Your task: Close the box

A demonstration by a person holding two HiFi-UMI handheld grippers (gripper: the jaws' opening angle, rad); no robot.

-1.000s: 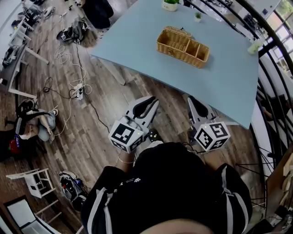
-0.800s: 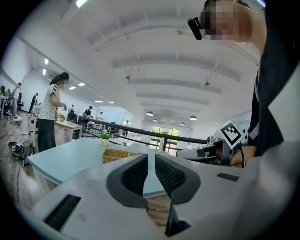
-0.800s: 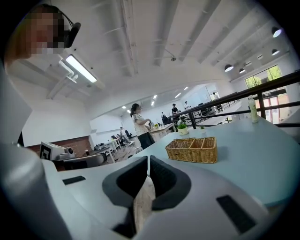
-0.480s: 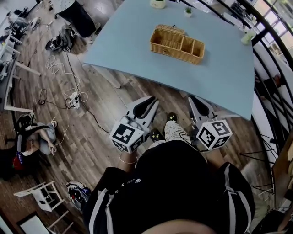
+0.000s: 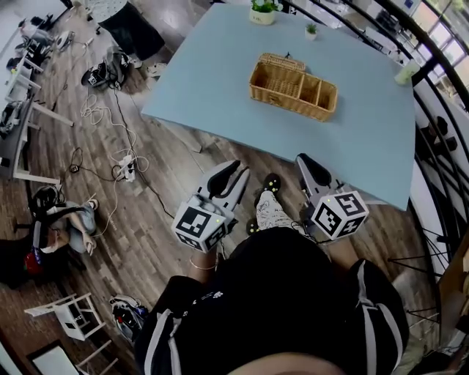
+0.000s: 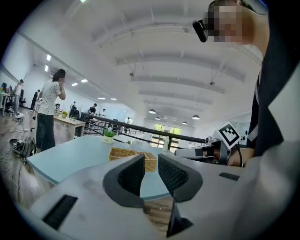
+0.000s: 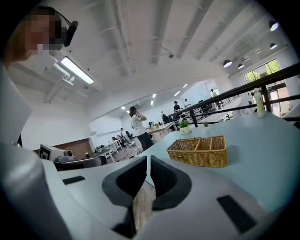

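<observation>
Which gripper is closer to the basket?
Right. The right gripper is at the table edge, facing the basket. The left gripper, jaws opening and empty, is farther left over the floor.

My bench [image 5: 220, 66] is a light blue top standing on the wooden floor [image 5: 157, 220], its near edge just ahead of me. A wicker basket [image 5: 293, 86] sits around the middle, a little toward the far edge. It is split into one larger compartment at its left end and two smaller ones at its right. A potted plant [image 5: 262, 11] stands at the far edge, a smaller plant [image 5: 312, 30] near it on the right. A pale bottle [image 5: 407, 73] stands by the right edge, well apart from the basket
</observation>
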